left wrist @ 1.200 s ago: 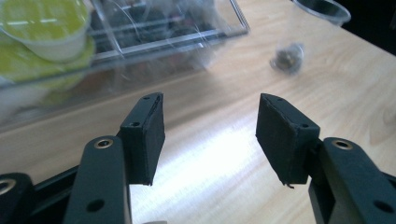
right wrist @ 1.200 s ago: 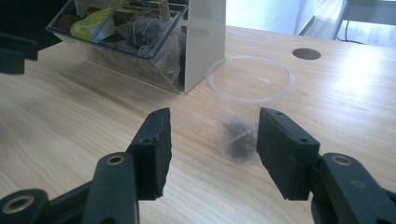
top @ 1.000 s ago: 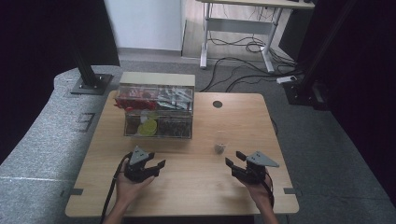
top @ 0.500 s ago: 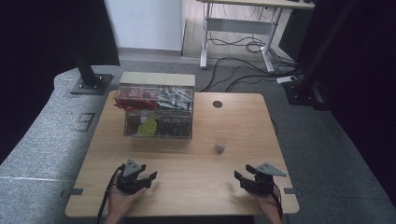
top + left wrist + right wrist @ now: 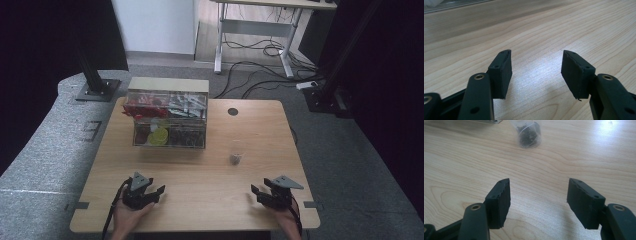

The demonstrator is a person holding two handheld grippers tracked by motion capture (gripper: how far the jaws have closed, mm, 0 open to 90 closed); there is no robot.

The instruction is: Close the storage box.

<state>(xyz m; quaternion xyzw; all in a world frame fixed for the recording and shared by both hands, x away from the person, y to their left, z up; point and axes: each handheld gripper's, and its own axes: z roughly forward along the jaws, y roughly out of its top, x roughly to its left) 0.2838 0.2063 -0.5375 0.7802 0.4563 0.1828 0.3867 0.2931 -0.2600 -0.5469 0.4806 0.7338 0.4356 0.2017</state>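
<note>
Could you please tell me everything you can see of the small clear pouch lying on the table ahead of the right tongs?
The small clear pouch is a see-through packet holding dark, crumbly bits, with a thin pale line across its face. It rests on the wooden table, alone, right of the clear storage box and apart from it. The right tongs stand open behind it and touch nothing. What the dark filling is cannot be told.

No legible text or labels
</note>
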